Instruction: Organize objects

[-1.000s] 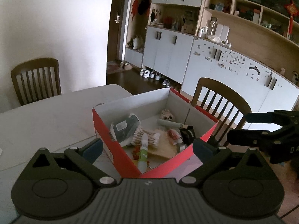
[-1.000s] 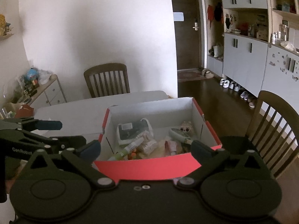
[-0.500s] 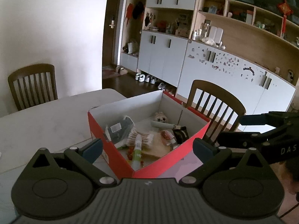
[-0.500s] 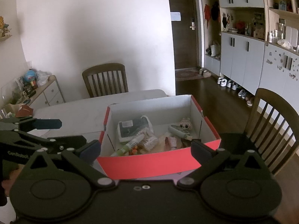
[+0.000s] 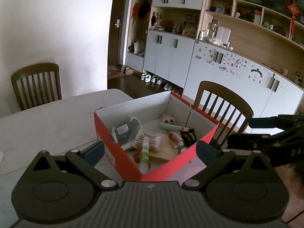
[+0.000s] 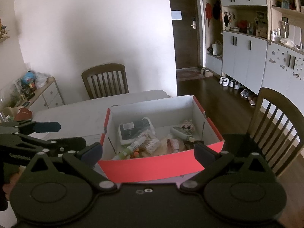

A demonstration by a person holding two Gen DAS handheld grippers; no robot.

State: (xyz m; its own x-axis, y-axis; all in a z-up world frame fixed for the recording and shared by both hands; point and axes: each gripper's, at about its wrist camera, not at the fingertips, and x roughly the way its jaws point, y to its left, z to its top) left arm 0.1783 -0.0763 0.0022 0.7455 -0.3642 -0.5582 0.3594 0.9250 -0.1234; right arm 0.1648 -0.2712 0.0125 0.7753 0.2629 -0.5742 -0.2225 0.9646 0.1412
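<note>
While you hold both tools above the near table edge, your left gripper (image 5: pixel 150 150) and right gripper (image 6: pixel 147 150) are spread wide, grasping nothing. Just beyond them sits the red box (image 6: pixel 152 166) on the table (image 5: pixel 47 117), holding a tube (image 5: pixel 144 155), cotton swabs (image 5: pixel 147 137) and a dark packet (image 5: pixel 126 131). Beyond stand two chairs (image 6: pixel 105 80).

Both the left gripper (image 5: pixel 150 151) and the right gripper (image 6: pixel 147 150) are matte black, with blue-padded fingertips (image 5: pixel 94 151), round disc housings, silver screws, a ribbed grey body and faint white lettering.
</note>
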